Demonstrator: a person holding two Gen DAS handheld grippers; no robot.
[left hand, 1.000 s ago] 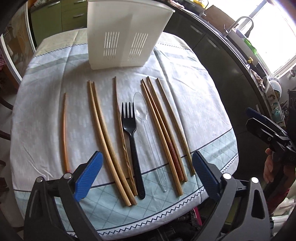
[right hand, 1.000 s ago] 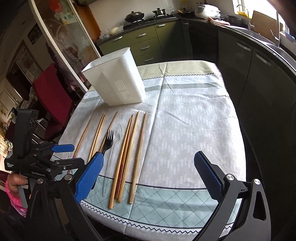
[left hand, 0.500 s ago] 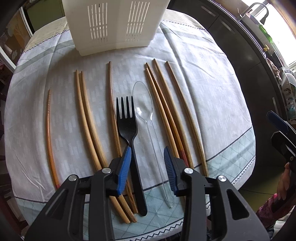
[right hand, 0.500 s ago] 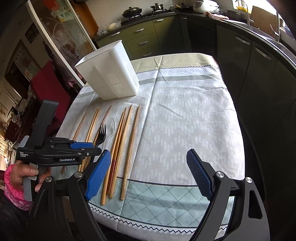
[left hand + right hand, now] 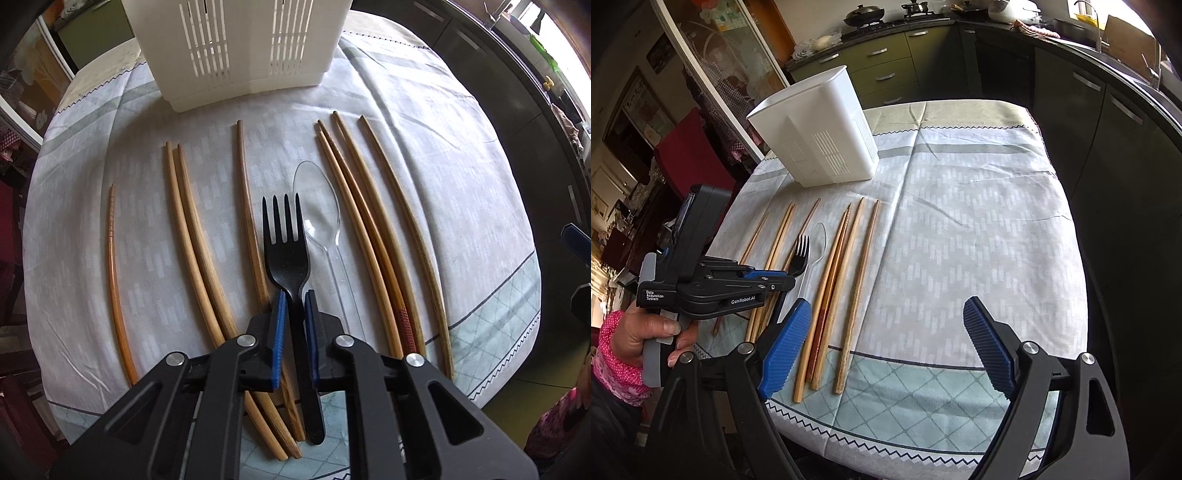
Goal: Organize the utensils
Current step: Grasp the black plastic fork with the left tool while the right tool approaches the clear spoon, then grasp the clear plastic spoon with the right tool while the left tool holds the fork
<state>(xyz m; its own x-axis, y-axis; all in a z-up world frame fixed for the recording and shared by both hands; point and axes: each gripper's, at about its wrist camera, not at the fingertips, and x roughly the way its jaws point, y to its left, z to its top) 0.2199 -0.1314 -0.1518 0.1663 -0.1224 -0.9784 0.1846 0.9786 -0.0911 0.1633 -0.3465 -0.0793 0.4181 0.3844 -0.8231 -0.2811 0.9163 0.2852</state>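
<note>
Home kitchen. Green cabinets (image 5: 886, 62) under a dark counter carry a wok (image 5: 863, 15) on a hob and a rice cooker (image 5: 1008, 9). A cloth-covered bench (image 5: 979, 229) stands near a glass-fronted cupboard (image 5: 727, 62).

Black plastic fork (image 5: 286, 254) lies flat on the tablecloth, tines toward the white slotted utensil holder (image 5: 236, 51). Clear plastic spoon (image 5: 317, 206) just right of it, bowl up. Eight wooden chopsticks (image 5: 376, 236) lie roughly parallel, four on each side. Holder stands upright beyond them.
</note>
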